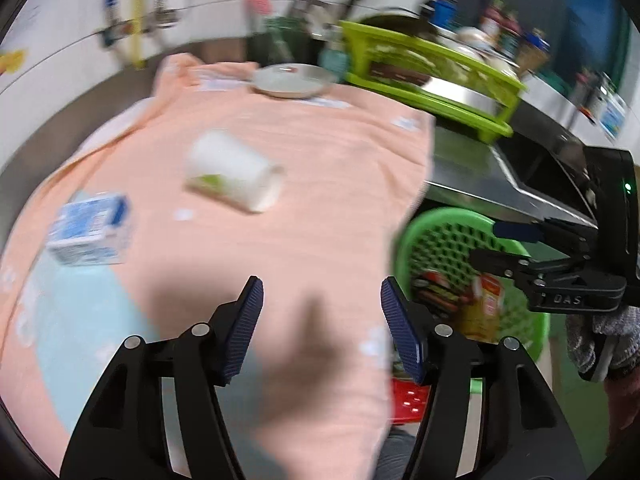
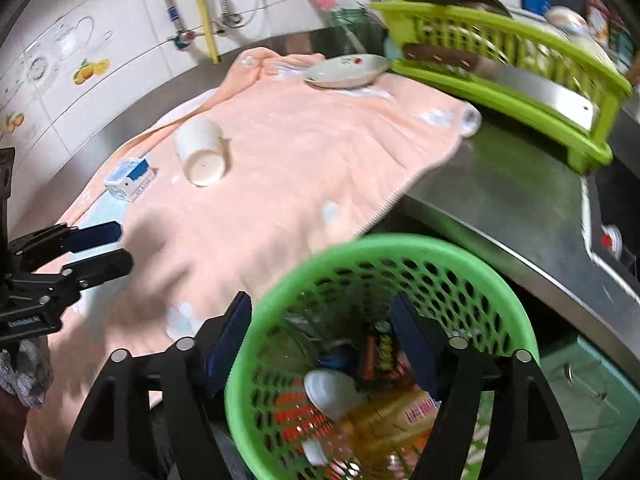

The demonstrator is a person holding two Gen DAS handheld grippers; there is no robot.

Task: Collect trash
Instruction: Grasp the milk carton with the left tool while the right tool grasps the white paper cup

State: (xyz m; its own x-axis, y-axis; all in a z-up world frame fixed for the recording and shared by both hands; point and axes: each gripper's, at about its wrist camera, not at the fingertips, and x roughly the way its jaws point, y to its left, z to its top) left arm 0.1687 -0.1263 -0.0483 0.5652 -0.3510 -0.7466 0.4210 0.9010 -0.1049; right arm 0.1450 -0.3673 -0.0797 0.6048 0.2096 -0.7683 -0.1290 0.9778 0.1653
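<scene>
Now, step in hand: judged to be the turn from the bin back to the litter left on the counter.
Trash still out: a white paper cup (image 1: 234, 172) lying on its side on the peach towel (image 1: 320, 208), and a small blue-and-white carton (image 1: 90, 230) lying near it, closer to the tiled wall; the two are apart, not touching.
Trash already in: wrappers, a yellowish packet and a white rounded piece sit at the bottom of the round green plastic mesh basket (image 2: 400, 248), which stands below the counter edge, beside the hanging towel corner.
Left gripper (image 1: 322, 324): jaws apart with nothing between the blue pads, only bare towel beyond them; it hangs over the near part of the towel.
Right gripper (image 2: 324, 344): jaws apart and empty, poised over the basket mouth, one finger outside the rim as seen from the right wrist.
Doing it well: take the cup across its side wall, not its open mouth, and squeeze lightly so it does not crush or roll off; approach the carton by its narrow faces.
Leave alone: the shallow white dish (image 2: 346, 72) at the towel's far end and the lime-green dish rack (image 2: 520, 64) look like kitchenware, not rubbish.
Caution: both views are blurred, so finer details stay uncertain.
</scene>
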